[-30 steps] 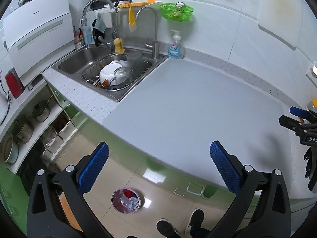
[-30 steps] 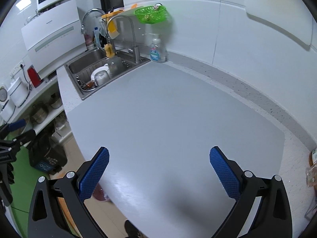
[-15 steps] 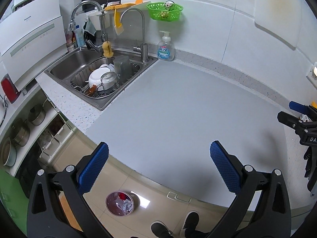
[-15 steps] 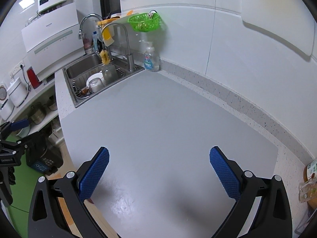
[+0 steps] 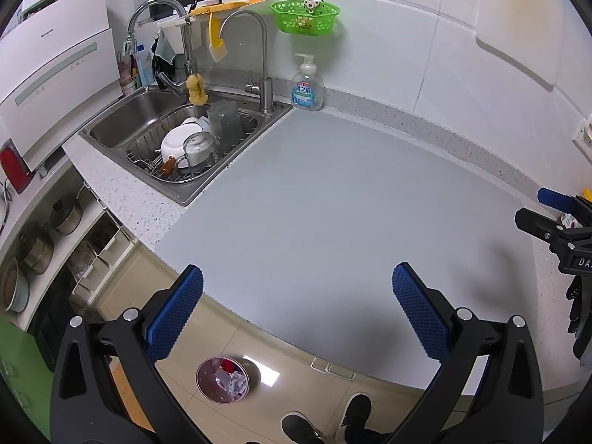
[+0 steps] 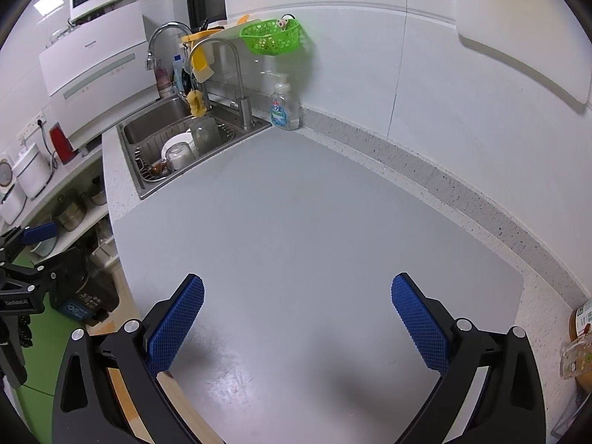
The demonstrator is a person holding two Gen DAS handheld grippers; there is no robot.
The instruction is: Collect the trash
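Observation:
My left gripper (image 5: pixel 296 296) is open and empty, held above the front edge of the grey countertop (image 5: pixel 333 192). Below it on the floor stands a small round bin (image 5: pixel 223 379) with crumpled trash inside. My right gripper (image 6: pixel 296 299) is open and empty, held over the same countertop (image 6: pixel 314 222). The right gripper also shows at the right edge of the left wrist view (image 5: pixel 555 218). The left gripper also shows at the left edge of the right wrist view (image 6: pixel 26 259). I see no loose trash on the counter.
A steel sink (image 5: pixel 177 140) with a rack of dishes sits at the far left. A soap bottle (image 5: pixel 306 87) stands beside its tap. A green basket (image 5: pixel 305 14) hangs on the wall. A bottle (image 6: pixel 581 323) and plastic wrapper (image 6: pixel 575 357) sit at the counter's right end. My shoes (image 5: pixel 325 421) are below.
Both grippers have moved forward and right over the counter. The sink has shifted left and farther off in both views. Both stay open.

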